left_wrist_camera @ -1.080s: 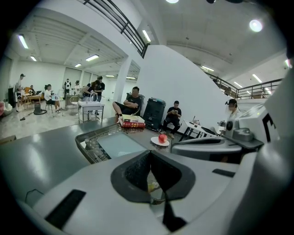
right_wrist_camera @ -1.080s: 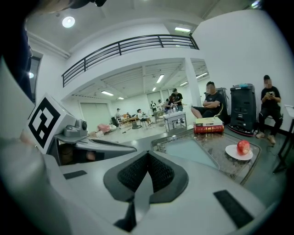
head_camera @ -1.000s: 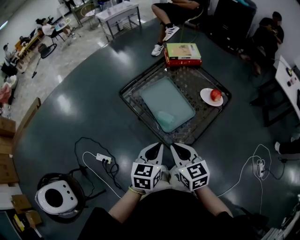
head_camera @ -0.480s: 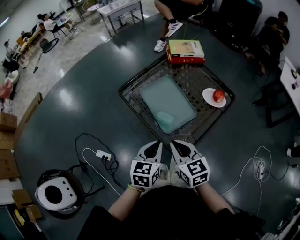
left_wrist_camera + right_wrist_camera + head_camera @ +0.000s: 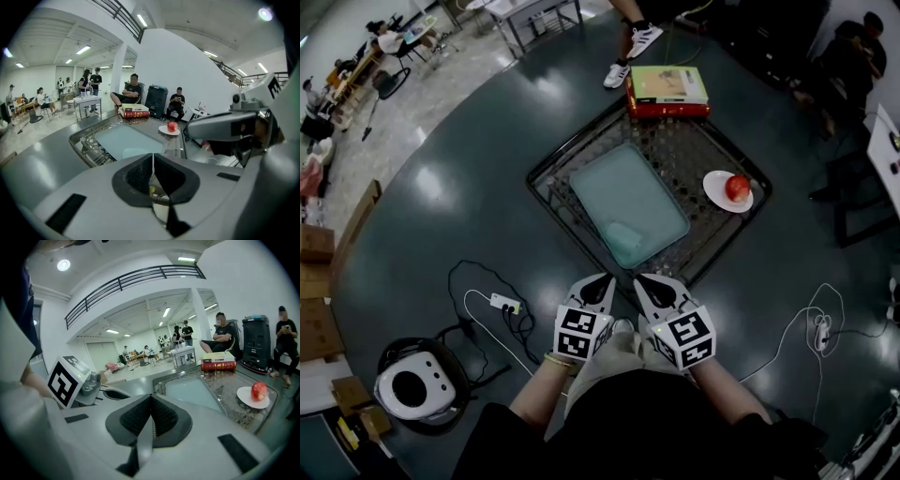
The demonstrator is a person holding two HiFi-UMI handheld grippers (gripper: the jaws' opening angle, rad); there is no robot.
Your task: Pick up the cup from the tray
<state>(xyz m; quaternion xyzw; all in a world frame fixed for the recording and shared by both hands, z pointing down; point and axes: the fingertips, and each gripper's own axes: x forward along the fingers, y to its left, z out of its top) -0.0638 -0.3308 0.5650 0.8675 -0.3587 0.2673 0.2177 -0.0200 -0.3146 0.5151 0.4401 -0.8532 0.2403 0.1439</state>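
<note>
A pale translucent cup (image 5: pixel 625 241) lies at the near corner of a light green tray (image 5: pixel 623 197), which sits in a wire basket (image 5: pixel 553 192) on the round dark table. My left gripper (image 5: pixel 602 281) and right gripper (image 5: pixel 643 281) are side by side just short of the basket's near corner. Both are shut with nothing in them. In the left gripper view the cup (image 5: pixel 135 153) shows just beyond the closed left gripper (image 5: pixel 153 157). In the right gripper view the right gripper (image 5: pixel 151 397) points at the tray (image 5: pixel 197 392).
A white plate with a red apple (image 5: pixel 736 187) rests at the basket's right side. A stack of books (image 5: pixel 667 92) lies at its far edge. A power strip with cable (image 5: pixel 504 303) lies left of my hands. People sit beyond the table.
Both grippers have edged forward and a little down toward the basket's near corner, still shut and side by side. Cup and tray have not moved.
</note>
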